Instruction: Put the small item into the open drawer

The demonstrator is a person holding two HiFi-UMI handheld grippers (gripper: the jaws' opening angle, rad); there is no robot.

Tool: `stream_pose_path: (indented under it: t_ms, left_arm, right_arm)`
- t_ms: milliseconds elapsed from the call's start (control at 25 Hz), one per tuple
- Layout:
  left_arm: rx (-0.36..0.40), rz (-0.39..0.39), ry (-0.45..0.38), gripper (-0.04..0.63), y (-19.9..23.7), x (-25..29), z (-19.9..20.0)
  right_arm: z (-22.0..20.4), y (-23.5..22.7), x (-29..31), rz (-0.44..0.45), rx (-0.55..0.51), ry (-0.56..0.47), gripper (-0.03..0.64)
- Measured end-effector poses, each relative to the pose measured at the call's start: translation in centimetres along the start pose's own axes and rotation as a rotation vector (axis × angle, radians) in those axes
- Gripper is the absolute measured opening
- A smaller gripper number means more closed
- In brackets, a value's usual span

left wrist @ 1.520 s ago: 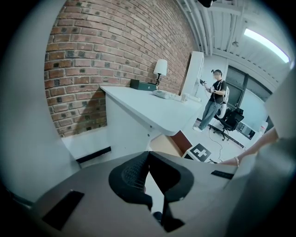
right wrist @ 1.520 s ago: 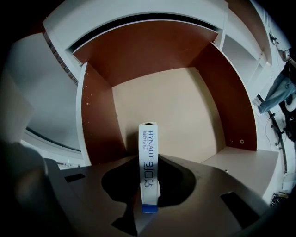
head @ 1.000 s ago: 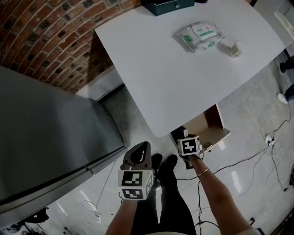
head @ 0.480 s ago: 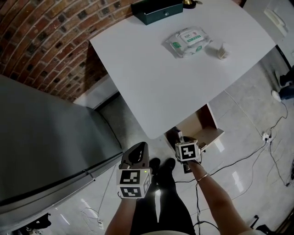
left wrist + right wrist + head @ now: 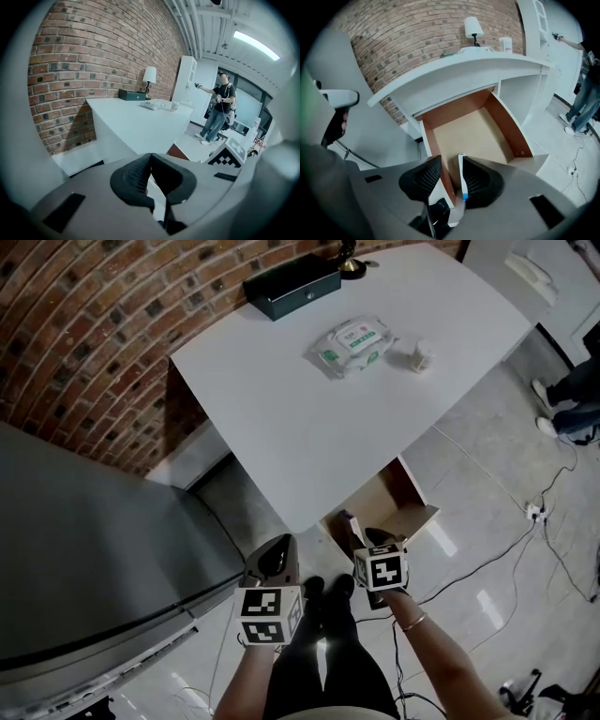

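The open drawer (image 5: pixel 419 513) juts out from under the white table (image 5: pixel 281 418); its bare pale floor (image 5: pixel 472 132) has brown walls. My right gripper (image 5: pixel 450 160) hovers over the drawer's near left corner (image 5: pixel 357 532), open. A thin white item with a blue end (image 5: pixel 462 180) leans against the right pad, and the left pad stands apart from it. My left gripper (image 5: pixel 278 561) hangs to the left of the drawer, above the floor. Its jaw tips meet in the left gripper view (image 5: pixel 150 157), with nothing between them.
On the table lie a wipes pack (image 5: pixel 352 343), a small white object (image 5: pixel 419 354), a dark green box (image 5: pixel 291 285) and a lamp (image 5: pixel 149 75). A grey cabinet (image 5: pixel 84 531) fills the left. Cables (image 5: pixel 525 521) trail over the tiles, and a person (image 5: pixel 219 108) stands at the right.
The head view has swung, so the table and drawer sit further up and left. Both grippers have stayed low beside the drawer, the right one still at its near corner.
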State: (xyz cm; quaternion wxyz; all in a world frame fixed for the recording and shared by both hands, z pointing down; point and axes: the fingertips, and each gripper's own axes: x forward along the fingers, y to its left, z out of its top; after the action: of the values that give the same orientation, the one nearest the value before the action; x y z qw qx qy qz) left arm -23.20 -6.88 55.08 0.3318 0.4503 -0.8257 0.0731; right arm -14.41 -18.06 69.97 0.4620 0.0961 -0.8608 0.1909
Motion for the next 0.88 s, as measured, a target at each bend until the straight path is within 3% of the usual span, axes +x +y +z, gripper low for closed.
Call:
stream_pose_path:
  t_ms: [560,880]
  left_arm:
    - [0.118,-0.090,-0.045,0.020,-4.0,-3.7,5.2]
    - [0.183,-0.152,-0.081,0.020,-6.5,-6.4,7.4]
  right_arm:
    - [7.0,2.8,-16.7,0.024,0.066,-0.340,0.135]
    - [8.1,3.8,-26.6,-0.011,0.114,-0.521,0.112]
